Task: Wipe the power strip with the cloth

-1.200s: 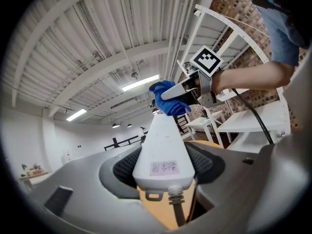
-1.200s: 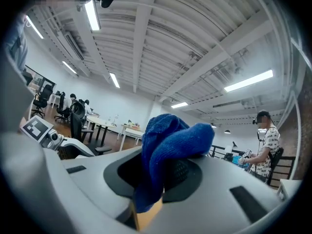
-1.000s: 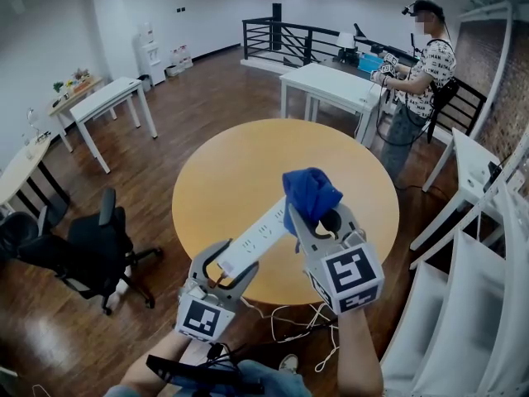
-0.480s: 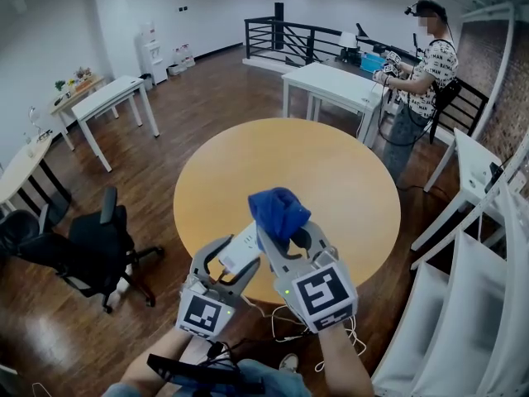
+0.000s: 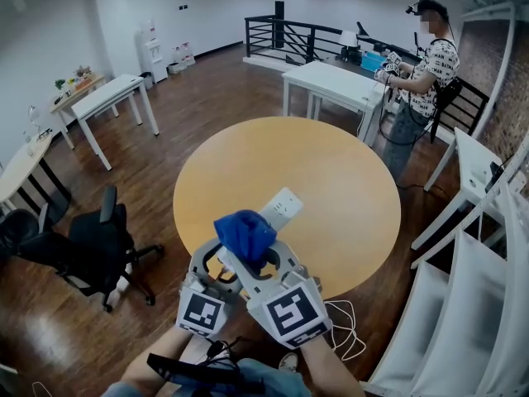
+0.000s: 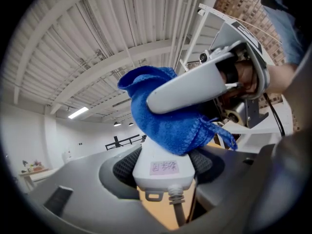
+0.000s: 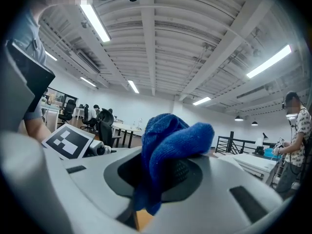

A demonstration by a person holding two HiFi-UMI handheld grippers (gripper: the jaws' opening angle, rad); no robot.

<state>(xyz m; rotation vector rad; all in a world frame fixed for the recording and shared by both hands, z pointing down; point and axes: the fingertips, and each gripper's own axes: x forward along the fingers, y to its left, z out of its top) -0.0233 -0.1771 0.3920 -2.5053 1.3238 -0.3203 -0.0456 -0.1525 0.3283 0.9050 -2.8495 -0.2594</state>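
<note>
A white power strip lies slanted above the round wooden table, its cord end toward me. My left gripper is shut on that near end; in the left gripper view the strip's labelled end sits between the dark pads. My right gripper is shut on a bunched blue cloth, which presses on the strip right above the left jaws. The cloth fills the left gripper view, with a right finger over it. The right gripper view shows the cloth pinched between its jaws.
The strip's white cable hangs off the table's near edge to the floor. A black office chair stands at the left. White tables and a person with grippers are at the back right; a railing runs behind.
The right gripper has slid the cloth down the strip toward me, from its far part to the near end by the left jaws. The strip's far end now shows. Left gripper unmoved.
</note>
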